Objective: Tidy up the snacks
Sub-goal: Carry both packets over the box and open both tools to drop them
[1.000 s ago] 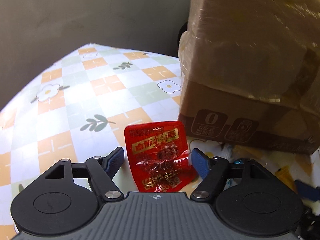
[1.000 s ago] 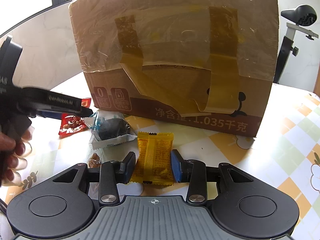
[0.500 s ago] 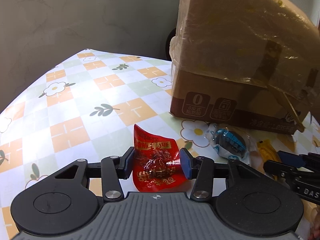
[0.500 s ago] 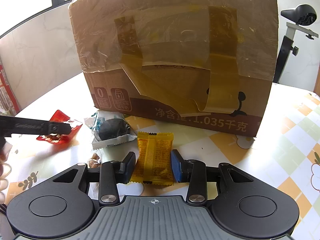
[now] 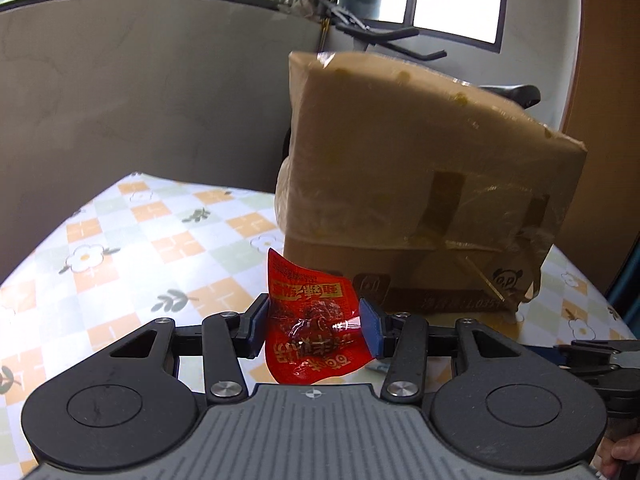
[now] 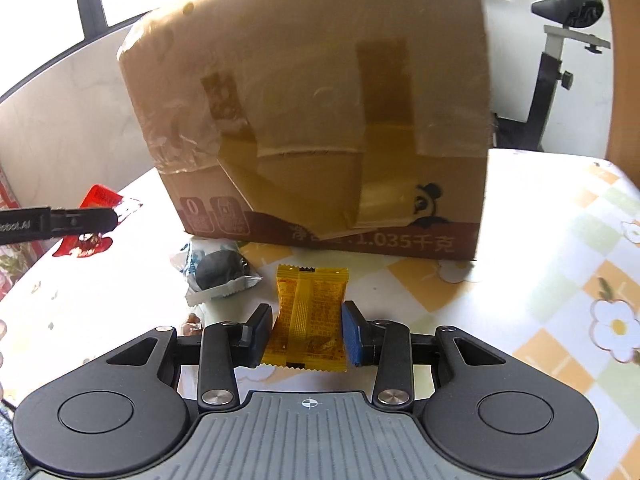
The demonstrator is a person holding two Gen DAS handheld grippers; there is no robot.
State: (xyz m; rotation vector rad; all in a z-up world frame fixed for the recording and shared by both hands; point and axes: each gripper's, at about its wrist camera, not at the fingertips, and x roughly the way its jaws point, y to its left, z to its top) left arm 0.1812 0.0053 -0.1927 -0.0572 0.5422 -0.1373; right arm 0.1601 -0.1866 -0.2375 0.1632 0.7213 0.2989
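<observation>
Gripping a crinkled red foil snack packet (image 5: 316, 328) in the left gripper (image 5: 314, 326), lifted off the checked floral tablecloth (image 5: 132, 248) before a taped brown cardboard box (image 5: 420, 184). Pinching a yellow wrapped candy (image 6: 306, 320) in the right gripper (image 6: 306, 330), low over the cloth. Could slip: thin foil, held only by its edges. Seen from the right wrist only: a loose black-and-white wrapped snack (image 6: 216, 272).

Table (image 6: 560, 208) covered with a checked cloth, orange and pale green squares with flower and leaf prints. A taped cardboard box (image 6: 320, 120) stands on it. Just in front of the box lies a clear-wrapped dark snack (image 6: 218, 272). A small brownish item (image 6: 192, 320) lies nearer, too hidden to identify.
</observation>
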